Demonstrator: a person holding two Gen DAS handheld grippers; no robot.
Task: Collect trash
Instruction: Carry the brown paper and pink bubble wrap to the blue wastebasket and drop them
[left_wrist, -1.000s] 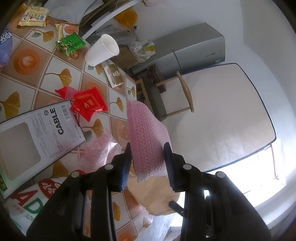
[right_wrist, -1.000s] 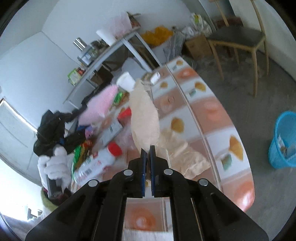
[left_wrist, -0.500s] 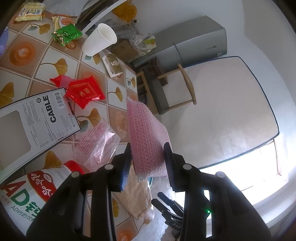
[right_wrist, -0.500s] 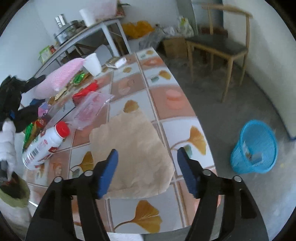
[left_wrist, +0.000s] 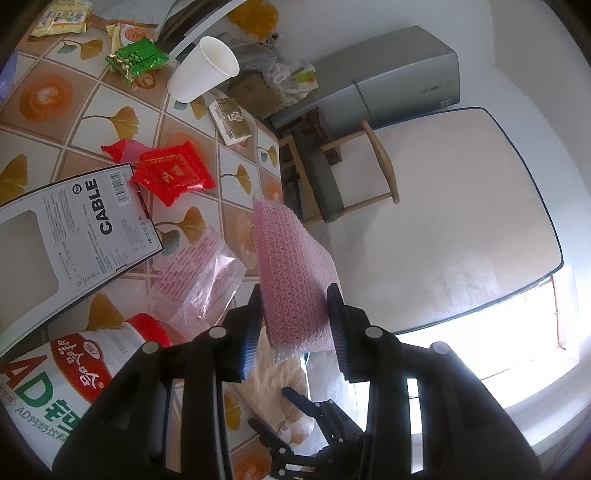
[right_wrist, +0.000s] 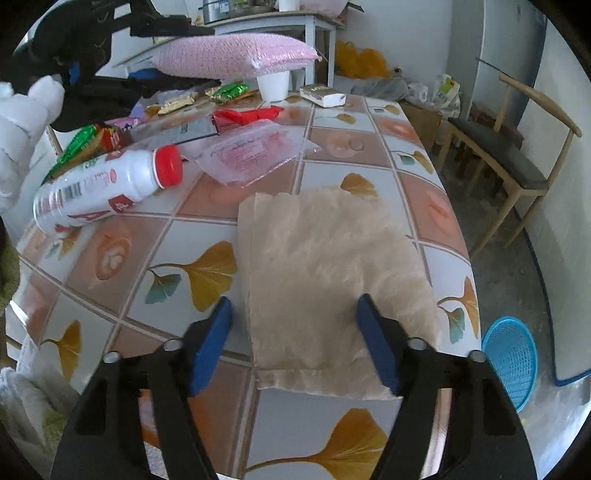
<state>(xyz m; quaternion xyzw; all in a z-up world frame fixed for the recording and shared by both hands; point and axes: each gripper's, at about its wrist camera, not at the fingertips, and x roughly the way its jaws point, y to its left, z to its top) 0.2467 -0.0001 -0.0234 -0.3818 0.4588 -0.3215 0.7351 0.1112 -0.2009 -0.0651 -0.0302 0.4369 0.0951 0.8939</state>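
Tiled table (right_wrist: 122, 258) crowded toward far and left side; near right corner bare but for flat brown paper bag (right_wrist: 325, 273), near edge of bag close to table's rim. Beyond right rim: open floor, blue basket (right_wrist: 511, 356) down beside table corner, wooden chair (right_wrist: 506, 147) farther back against wall.

Clutter past the bag: clear plastic pouch (right_wrist: 255, 151) with red print just beyond bag's far edge; white bottle (right_wrist: 103, 186) with red cap lying on its side to left, apart from bag; red wrapper (right_wrist: 245, 114), paper cup (right_wrist: 273, 85), small carton (right_wrist: 323, 95), green packet (right_wrist: 231, 89) toward far end. Seen from left wrist: "CABLE" card box (left_wrist: 74, 236) flat beside red wrapper, cup tipped near table's far rim.

Right gripper (right_wrist: 295, 343) angled steeply down over near part of bag, blue pads spread either side of it, jaws closing, pads not pressing on anything.

Left gripper (left_wrist: 295, 314) raised above table, tilted slightly down, pinching pink bubble-wrap mailer (left_wrist: 291, 273) by one end; mailer sticking out over clutter, clear of table. Gloved hand (right_wrist: 22, 122) on its handle at left edge.
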